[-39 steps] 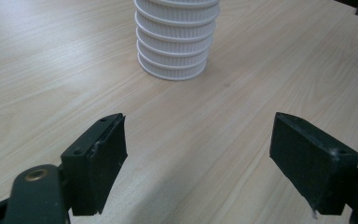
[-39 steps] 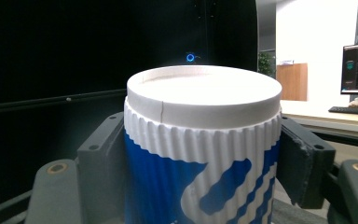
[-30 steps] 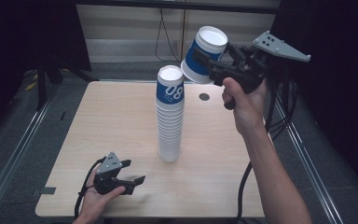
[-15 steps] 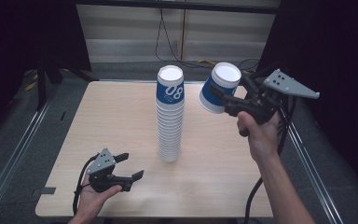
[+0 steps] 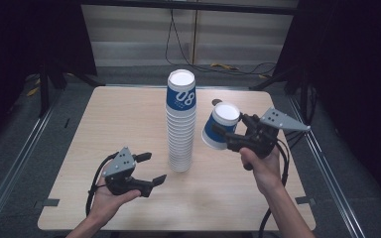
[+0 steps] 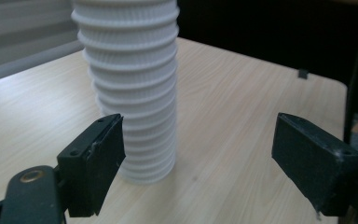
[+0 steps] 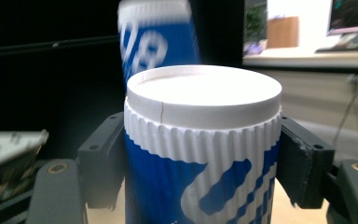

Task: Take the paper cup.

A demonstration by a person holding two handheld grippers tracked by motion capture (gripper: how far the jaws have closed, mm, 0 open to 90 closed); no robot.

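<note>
High view shows a tall stack of cups (image 5: 180, 124) standing in the middle of the table (image 5: 104, 124). The right gripper (image 5: 226, 135) is squeezed tight on one loose cup (image 5: 219, 126), held up in the air just to the right of the stack and tipped over to the left (its open white mouth points up and to the right). The left gripper (image 5: 151, 167) hangs low over the table near the bottom of the stack, with its jaws spread wide and nothing between them.

The right gripper view shows the black jaws pressing both ribbed sides of the cup (image 7: 204, 154), just under its white rim.

The left gripper view looks right at the ribbed bottom part of the stack (image 6: 135, 93), and the jaws are not touching it.

I think the step now is moving one cup away from the stack. Next, the cup should be turned upright and set down on a bare bit of table, gently, so it does not bump the stack.

The top cup says "08" in white on blue.
</note>
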